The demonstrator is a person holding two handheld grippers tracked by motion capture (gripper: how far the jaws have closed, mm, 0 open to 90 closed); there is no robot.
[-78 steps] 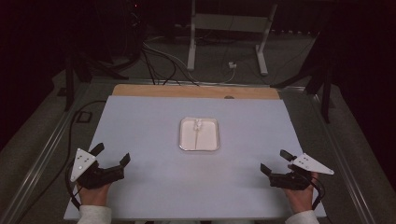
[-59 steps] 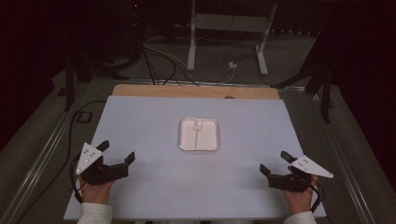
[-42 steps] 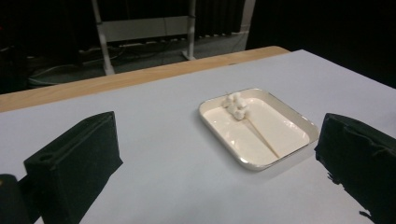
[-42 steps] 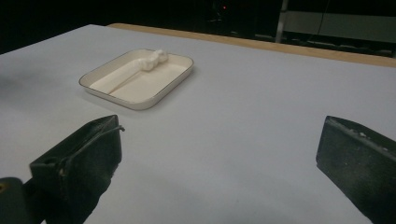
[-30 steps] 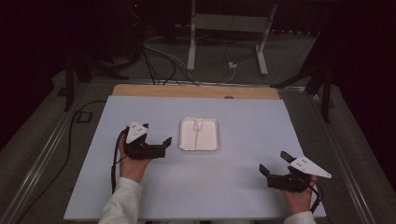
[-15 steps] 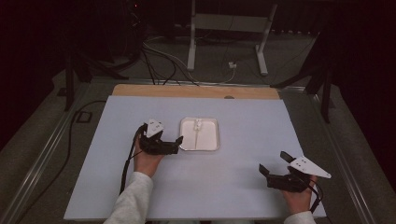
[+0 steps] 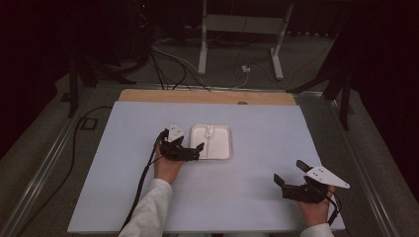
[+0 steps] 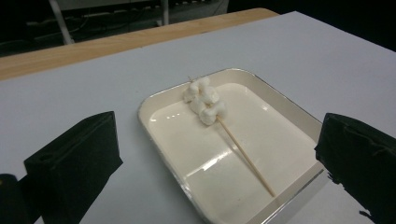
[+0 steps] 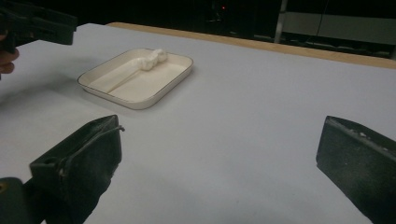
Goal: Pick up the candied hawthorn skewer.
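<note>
— White and shiny, that little tray (image 7: 211, 141). Where does it sit?

— In the middle of the pale bench (image 7: 257, 123). A strip of wood runs along the far edge of the bench.

— What is in the tray?

— A thin wooden stick (image 8: 245, 157) with small white marshmallows (image 8: 203, 98) pushed onto its far end. The stick lies flat on the tray floor, slanting from the far end toward the near corner.

— Where is the left gripper (image 7: 193, 149)?

— Right beside the tray's left rim, low over the bench. A hand (image 7: 167, 167) in a light sleeve holds it. In the left gripper view its two black jaws stand wide apart, one on each side of the tray, with nothing held between them.

— Does it touch the tray?

— I cannot tell.

— And the right gripper (image 7: 290, 174)?

— Far from the tray, near the front right corner of the bench. Its jaws are spread wide too, with only bare bench between them. A grey three-cornered plate sits on top of it.
</note>
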